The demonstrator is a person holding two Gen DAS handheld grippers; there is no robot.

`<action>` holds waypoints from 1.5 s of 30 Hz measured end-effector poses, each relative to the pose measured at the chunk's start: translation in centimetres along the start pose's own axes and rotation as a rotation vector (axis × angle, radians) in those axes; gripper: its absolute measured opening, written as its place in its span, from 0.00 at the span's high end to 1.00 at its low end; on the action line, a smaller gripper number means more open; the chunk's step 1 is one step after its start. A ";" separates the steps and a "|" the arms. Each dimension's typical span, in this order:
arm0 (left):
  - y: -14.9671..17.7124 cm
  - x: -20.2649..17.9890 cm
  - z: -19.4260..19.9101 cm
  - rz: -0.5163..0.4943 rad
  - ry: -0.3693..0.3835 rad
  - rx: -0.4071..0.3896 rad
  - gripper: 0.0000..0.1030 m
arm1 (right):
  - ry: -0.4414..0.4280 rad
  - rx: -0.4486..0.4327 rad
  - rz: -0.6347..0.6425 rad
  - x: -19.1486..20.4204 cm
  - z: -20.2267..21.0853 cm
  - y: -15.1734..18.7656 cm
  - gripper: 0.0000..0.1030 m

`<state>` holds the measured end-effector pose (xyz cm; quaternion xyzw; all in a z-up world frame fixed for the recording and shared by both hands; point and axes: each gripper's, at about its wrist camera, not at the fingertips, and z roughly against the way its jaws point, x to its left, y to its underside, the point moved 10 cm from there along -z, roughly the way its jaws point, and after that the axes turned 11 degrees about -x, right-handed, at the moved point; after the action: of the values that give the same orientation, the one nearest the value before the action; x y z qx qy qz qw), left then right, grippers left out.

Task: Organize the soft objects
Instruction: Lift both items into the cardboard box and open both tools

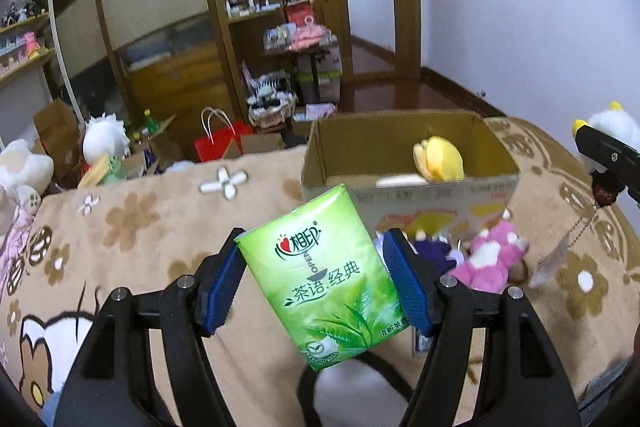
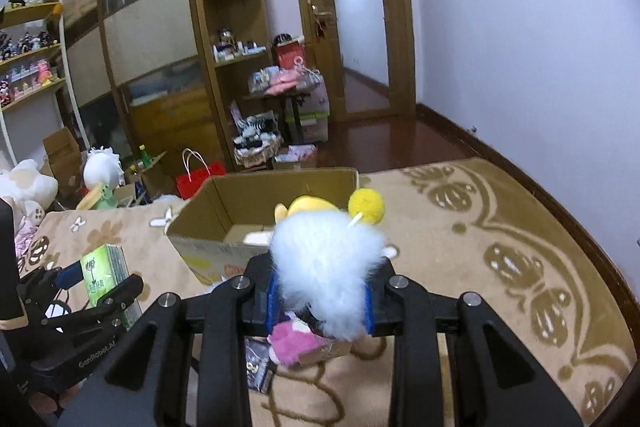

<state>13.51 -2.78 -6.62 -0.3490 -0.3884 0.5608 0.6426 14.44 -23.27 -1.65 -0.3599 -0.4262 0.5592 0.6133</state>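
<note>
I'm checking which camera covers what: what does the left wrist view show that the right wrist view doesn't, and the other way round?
Only the left wrist view shows the printed front of the green tissue pack held in the left tool. Only the right wrist view shows the fluffy white plush gripped in the right tool. Both show the open cardboard box with a yellow plush inside, and the pink plush on the blanket in front of it.
</note>
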 end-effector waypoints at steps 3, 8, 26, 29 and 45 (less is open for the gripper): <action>-1.6 0.2 -0.6 -0.008 0.004 -0.031 0.34 | -0.010 -0.021 0.007 0.3 -0.4 -1.2 0.69; -4.4 0.1 -1.9 -0.034 0.009 -0.087 0.34 | -0.022 -0.044 0.040 0.8 -1.8 -3.3 0.69; -3.5 1.8 -8.8 -0.014 0.004 0.040 0.33 | -0.092 -0.058 0.111 3.0 -7.3 -6.0 0.68; -1.0 2.4 -10.1 -0.002 0.016 0.136 0.27 | -0.115 -0.059 0.094 3.0 -7.6 -5.5 0.68; 9.4 1.2 -13.8 0.046 0.125 0.539 0.18 | -0.152 -0.034 0.054 3.2 -9.0 -4.3 0.68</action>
<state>21.66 -0.55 -21.10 -0.2080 -0.1771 0.6356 0.7221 24.39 -20.27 -0.69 -0.3378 -0.4712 0.5939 0.5578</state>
